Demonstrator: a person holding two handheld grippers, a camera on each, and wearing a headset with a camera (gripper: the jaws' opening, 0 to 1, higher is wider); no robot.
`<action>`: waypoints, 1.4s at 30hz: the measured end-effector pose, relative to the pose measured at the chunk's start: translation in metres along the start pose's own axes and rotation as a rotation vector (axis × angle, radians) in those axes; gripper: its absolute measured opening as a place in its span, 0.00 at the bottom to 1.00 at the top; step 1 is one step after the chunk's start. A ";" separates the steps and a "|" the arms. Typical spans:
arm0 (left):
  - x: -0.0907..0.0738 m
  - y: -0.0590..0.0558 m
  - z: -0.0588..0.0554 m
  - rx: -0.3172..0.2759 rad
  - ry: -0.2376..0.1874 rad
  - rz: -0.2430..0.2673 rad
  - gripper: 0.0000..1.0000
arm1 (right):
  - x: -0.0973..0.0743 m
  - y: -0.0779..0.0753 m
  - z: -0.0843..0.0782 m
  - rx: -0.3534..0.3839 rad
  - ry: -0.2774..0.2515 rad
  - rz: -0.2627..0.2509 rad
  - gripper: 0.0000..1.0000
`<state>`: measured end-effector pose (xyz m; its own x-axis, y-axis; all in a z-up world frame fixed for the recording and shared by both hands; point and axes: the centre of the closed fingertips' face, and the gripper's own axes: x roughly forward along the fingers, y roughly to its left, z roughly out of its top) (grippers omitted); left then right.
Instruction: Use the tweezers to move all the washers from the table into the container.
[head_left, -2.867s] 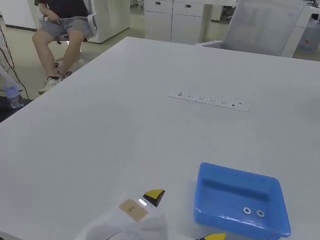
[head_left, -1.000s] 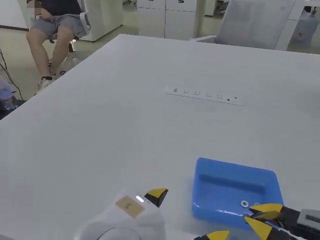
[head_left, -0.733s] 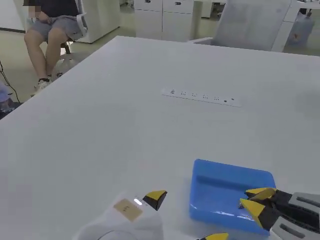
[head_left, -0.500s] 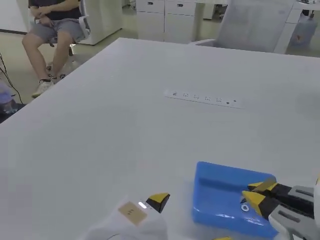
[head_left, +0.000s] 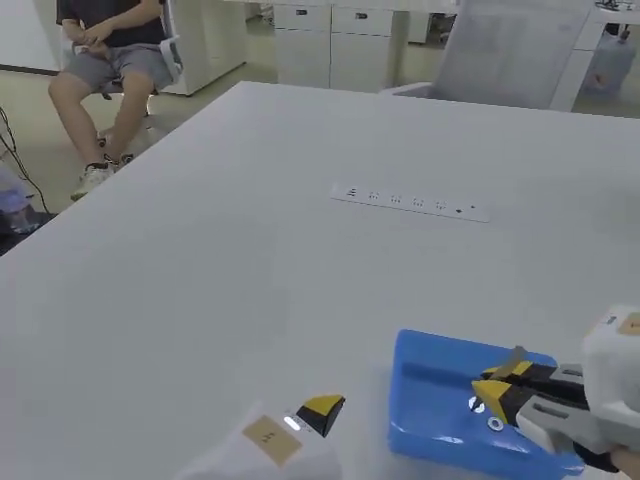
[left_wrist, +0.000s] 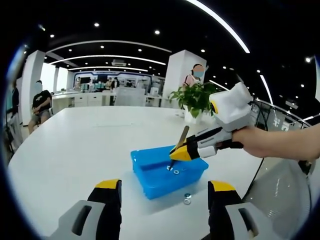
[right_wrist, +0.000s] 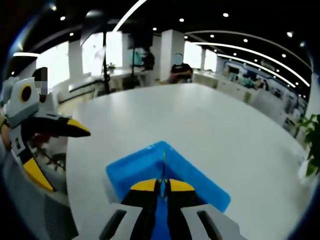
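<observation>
The blue container (head_left: 440, 372) stands near the table's front edge, with two washers (head_left: 496, 424) lying inside it. My right gripper (head_left: 492, 386) hovers over the container, shut on the tweezers (left_wrist: 179, 142), whose tip points down at the washers (left_wrist: 173, 170) in the container (left_wrist: 150, 172). One more washer (left_wrist: 187, 201) lies on the table just in front of the container. In the right gripper view the tweezers (right_wrist: 163, 167) stick out from the shut right gripper (right_wrist: 162, 186) above the container (right_wrist: 135, 170). My left gripper (left_wrist: 164, 186) is open and holds nothing, a little short of the container.
A socket strip (head_left: 412, 203) is set into the middle of the white table (head_left: 200, 250). A person sits on a chair (head_left: 110, 50) beyond the far left corner. A grey chair back (head_left: 520, 50) stands behind the far edge. A potted plant (left_wrist: 196, 100) stands off the table's end.
My right gripper, with the tweezers, has come in from the lower right and now hangs over the container. The left gripper has stayed put; the head camera shifted slightly.
</observation>
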<state>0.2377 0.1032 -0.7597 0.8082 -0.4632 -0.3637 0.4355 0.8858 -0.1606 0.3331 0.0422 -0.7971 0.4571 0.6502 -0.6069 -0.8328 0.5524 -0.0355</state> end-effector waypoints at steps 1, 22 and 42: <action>0.000 0.001 0.000 0.002 -0.002 0.003 0.71 | 0.003 0.000 -0.001 0.005 0.008 0.006 0.03; -0.003 -0.001 -0.002 0.155 0.033 0.032 0.85 | 0.016 0.000 -0.010 0.054 0.052 0.056 0.03; 0.001 0.000 -0.002 0.152 0.022 0.019 0.99 | -0.002 -0.003 -0.005 0.075 0.032 0.030 0.04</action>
<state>0.2378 0.1025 -0.7618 0.8087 -0.4438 -0.3861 0.4761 0.8793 -0.0134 0.3328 0.0370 -0.7999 0.4212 0.6507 -0.6318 -0.8199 0.5710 0.0415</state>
